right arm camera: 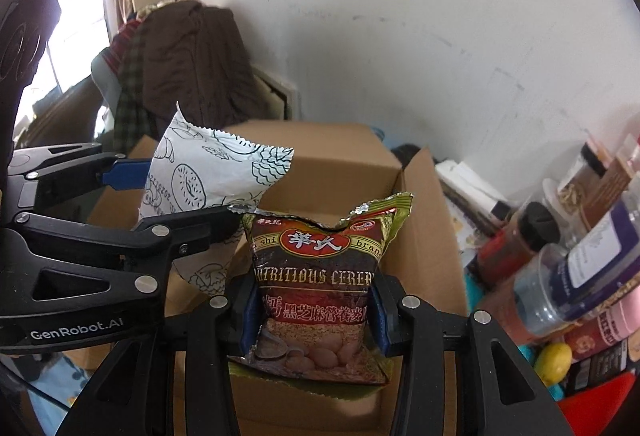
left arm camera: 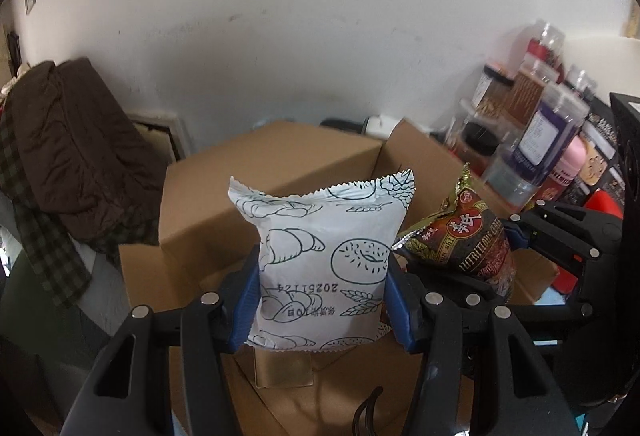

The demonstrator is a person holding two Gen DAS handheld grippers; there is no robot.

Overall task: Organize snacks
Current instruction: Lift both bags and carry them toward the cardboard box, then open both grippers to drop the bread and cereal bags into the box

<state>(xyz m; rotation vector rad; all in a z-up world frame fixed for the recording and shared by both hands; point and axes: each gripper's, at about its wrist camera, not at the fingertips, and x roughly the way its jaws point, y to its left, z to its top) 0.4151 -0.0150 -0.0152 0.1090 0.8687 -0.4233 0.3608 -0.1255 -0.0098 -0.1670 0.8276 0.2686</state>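
bread packet (left arm camera: 320, 260) left of cereal packet (left arm camera: 468, 240), cardboard boxes (left arm camera: 276, 164) behind, jars (left arm camera: 536, 132) right

Each camera rides just behind its own tongs, looking forward and downward along the fingers, very near what they hold. The left view faces the white packet (left arm camera: 320, 268) with the cardboard boxes (left arm camera: 272, 176) and white wall (left arm camera: 320, 16) behind. The right view faces the cereal bag (right arm camera: 320, 288). Both share the boxes, the brown coat (right arm camera: 192, 60), the jars (right arm camera: 580, 268), and each other's tongs.
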